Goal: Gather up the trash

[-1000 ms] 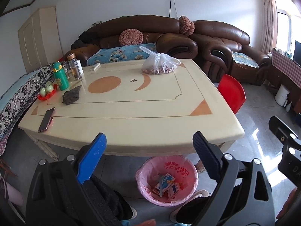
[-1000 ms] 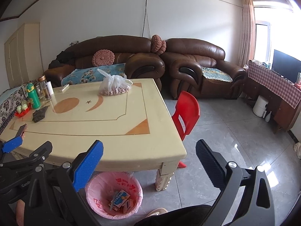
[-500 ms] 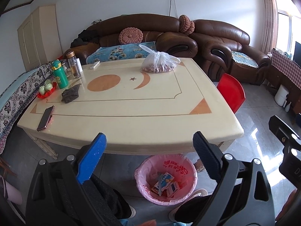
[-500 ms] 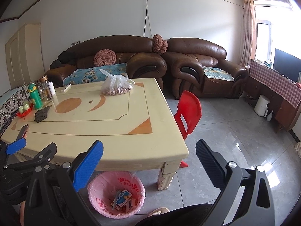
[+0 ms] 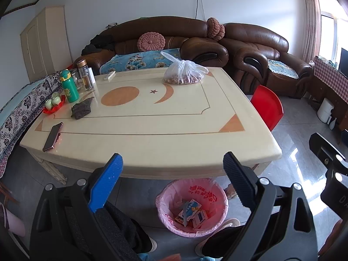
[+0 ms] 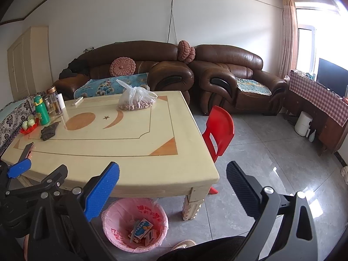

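Hovering wide open and empty, left gripper (image 5: pixel 171 171) and right gripper (image 6: pixel 173 178) should clear desk (image 5: pixel 152 134) edge; bin (image 5: pixel 192 206) holds cartons

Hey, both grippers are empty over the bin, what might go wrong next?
The phone lies at the table edge; a careless sweep might knock it off. The tied plastic bag holds what looks like food, so the left hand-held gripper or right hand-held gripper might wrongly bin it.
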`<state>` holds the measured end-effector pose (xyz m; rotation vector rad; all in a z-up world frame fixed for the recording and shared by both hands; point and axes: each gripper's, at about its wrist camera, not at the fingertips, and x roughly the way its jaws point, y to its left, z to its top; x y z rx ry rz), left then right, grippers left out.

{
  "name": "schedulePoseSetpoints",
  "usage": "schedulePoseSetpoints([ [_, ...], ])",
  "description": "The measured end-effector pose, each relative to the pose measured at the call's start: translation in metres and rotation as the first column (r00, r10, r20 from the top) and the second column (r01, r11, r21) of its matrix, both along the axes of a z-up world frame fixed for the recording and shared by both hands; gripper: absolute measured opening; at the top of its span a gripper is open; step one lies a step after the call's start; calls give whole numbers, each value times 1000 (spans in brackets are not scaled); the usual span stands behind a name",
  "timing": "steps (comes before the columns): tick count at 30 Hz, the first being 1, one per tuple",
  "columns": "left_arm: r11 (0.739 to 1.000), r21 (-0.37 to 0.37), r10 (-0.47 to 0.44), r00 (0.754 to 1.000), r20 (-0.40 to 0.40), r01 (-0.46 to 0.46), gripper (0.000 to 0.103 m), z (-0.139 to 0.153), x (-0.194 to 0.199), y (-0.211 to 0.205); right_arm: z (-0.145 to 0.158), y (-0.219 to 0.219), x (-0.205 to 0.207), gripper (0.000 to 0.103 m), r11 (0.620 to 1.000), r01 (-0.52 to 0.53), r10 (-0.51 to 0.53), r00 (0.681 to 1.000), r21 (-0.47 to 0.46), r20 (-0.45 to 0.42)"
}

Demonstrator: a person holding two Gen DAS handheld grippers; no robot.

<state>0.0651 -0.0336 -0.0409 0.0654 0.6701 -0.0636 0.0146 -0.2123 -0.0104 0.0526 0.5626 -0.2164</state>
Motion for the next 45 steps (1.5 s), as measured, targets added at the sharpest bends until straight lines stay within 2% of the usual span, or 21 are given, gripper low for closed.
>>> schedulePoseSetpoints([
  [45, 1000, 4, -5, 1000, -2, 5, 92, 0, 1, 1, -1, 2, 3, 96, 1000, -8, 8, 1000, -10, -5],
])
